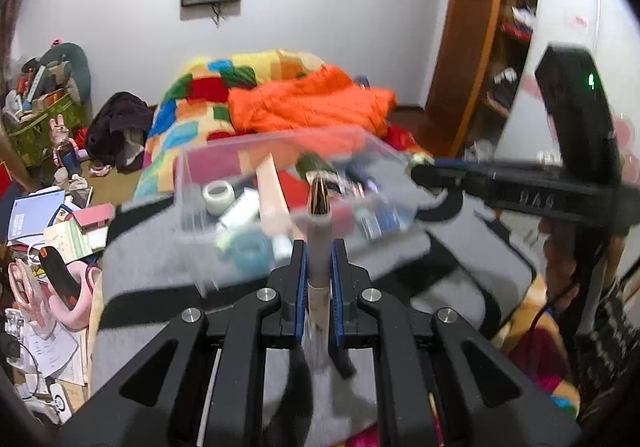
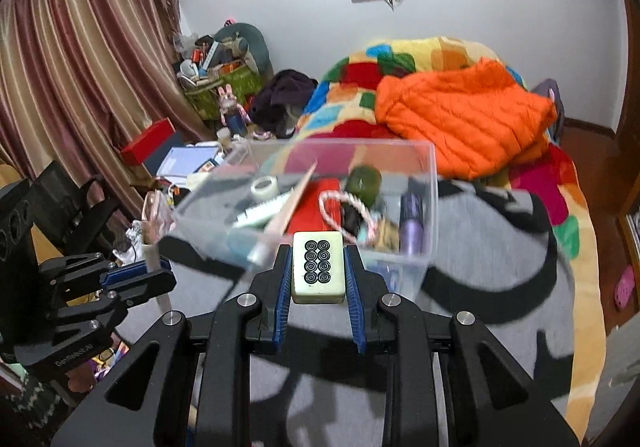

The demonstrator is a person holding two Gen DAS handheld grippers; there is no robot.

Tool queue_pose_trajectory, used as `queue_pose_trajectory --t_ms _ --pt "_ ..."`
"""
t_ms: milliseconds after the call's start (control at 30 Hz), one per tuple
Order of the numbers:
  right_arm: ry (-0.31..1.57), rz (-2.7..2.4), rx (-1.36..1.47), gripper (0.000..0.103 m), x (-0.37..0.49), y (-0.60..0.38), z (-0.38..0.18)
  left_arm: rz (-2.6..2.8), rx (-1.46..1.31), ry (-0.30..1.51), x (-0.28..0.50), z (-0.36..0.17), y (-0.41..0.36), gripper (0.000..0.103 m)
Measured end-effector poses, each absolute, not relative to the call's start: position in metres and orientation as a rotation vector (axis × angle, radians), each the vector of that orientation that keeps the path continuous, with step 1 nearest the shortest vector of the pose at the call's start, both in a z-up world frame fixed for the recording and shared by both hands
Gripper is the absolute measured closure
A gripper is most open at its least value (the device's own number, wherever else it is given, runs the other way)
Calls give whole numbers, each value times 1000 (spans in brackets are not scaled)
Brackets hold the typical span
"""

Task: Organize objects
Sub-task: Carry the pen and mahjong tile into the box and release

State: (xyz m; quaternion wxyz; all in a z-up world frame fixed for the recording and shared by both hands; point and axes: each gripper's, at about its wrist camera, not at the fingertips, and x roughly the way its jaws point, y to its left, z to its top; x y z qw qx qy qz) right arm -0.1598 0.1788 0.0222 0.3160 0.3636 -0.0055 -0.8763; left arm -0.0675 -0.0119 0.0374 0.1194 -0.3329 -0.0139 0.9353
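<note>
The left gripper (image 1: 319, 247), low in the centre of its own view, is closed around a slim beige pen (image 1: 319, 243) with a gold tip, gripped along the barrel and pointing up toward a clear plastic bin (image 1: 192, 183) at mid-frame. The right gripper (image 2: 318, 267), low centre in its view, is clamped on a cream mahjong tile (image 2: 318, 267) by its two long sides. The bin sits on a grey blanket (image 2: 500, 287) and already holds small clutter. The pen looks light, rigid and smooth, so it may slide lengthwise. The tile seems dense, hard and glossy; its flat sides suit a firm pinch.
</note>
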Motion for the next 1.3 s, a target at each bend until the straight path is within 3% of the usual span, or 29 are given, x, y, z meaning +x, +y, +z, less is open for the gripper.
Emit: queue_pose_trajectory --t_ms 500,767,1000,1067,1133,1300 --pt "-35 -2330 871 81 -198 160 48 2797 -747 -148 -107 104 -30 93" --pt "-14 -2305 940 81 -216 146 25 2781 -864 -224 -148 78 -39 93" --pt "79 -2300 996 81 -227 125 -2 2792 -961 -181 -170 53 -32 92" --pt "104 -2318 995 81 -229 123 -7 2795 -980 -166 -173 48 -31 88" --pt "126 -2334 995 80 -231 120 -9 2801 -987 -160 -173 45 -30 71" --pt "133 -2331 981 69 -227 123 -6 2810 -962 -146 -167 44 -29 63"
